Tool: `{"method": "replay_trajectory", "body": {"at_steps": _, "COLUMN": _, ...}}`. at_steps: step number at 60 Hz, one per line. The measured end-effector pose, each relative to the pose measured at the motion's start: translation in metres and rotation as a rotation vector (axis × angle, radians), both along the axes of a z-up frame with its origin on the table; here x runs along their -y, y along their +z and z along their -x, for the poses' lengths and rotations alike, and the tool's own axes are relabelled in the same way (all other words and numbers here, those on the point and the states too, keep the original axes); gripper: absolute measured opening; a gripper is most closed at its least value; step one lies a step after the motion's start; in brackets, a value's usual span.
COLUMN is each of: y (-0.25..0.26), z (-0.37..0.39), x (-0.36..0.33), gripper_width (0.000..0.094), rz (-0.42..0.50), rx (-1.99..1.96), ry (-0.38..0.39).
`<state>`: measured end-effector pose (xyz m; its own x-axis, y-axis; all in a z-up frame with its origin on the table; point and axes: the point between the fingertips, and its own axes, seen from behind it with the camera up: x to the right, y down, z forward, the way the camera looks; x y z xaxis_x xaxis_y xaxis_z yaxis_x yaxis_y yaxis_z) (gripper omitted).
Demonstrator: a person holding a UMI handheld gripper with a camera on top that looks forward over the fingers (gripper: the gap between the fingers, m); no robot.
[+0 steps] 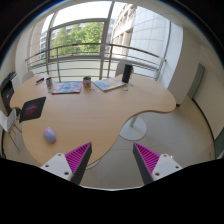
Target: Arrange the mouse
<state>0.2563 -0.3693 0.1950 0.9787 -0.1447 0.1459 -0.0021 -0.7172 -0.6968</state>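
On the wooden table ahead of us, the mouse sits as a small purplish lump close to the near edge, just beyond our left finger. It is too small for us to tell which way it points or how its long axis runs. Our gripper hangs above the floor short of the table, its fingers spread wide with the magenta pads facing each other and nothing between them. Beyond the mouse lies a dark mouse mat, well apart from it. Bare tabletop stretches to the right of the mouse, where the near edge curves inward. Farther back rest a blue book and a cup.
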Motion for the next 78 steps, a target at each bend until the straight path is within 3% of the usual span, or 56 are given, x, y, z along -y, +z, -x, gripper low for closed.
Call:
{"method": "replay_trajectory", "body": {"at_steps": 20, "y": -0.023, "z": 0.041, "x": 0.066, "gripper_width": 0.0845, "rz": -0.066, "rx": 0.030, "ry": -0.127}}
{"method": "replay_trajectory", "body": {"at_steps": 33, "y": -0.088, "z": 0.137, "x": 0.088, "gripper_width": 0.0846, "rz": -0.063, "rx": -0.060, "ry": -0.077}}
{"method": "replay_trajectory", "body": {"at_steps": 55, "y": -0.175, "z": 0.270, "x": -0.046, "gripper_width": 0.0848, "rz": -0.108, "rx": -0.072, "ry": 0.149}}
{"method": "replay_trajectory", "body": {"at_steps": 71, "y": -0.207, "z": 0.297, "x": -0.135, "gripper_width": 0.0852, "rz": -0.099, "rx": -0.050, "ry": 0.183}}
{"method": "replay_trajectory", "body": {"at_steps": 78, "y": -0.210, "z": 0.289, "x": -0.165, "gripper_width": 0.0841, "rz": -0.097, "rx": -0.072, "ry": 0.164}}
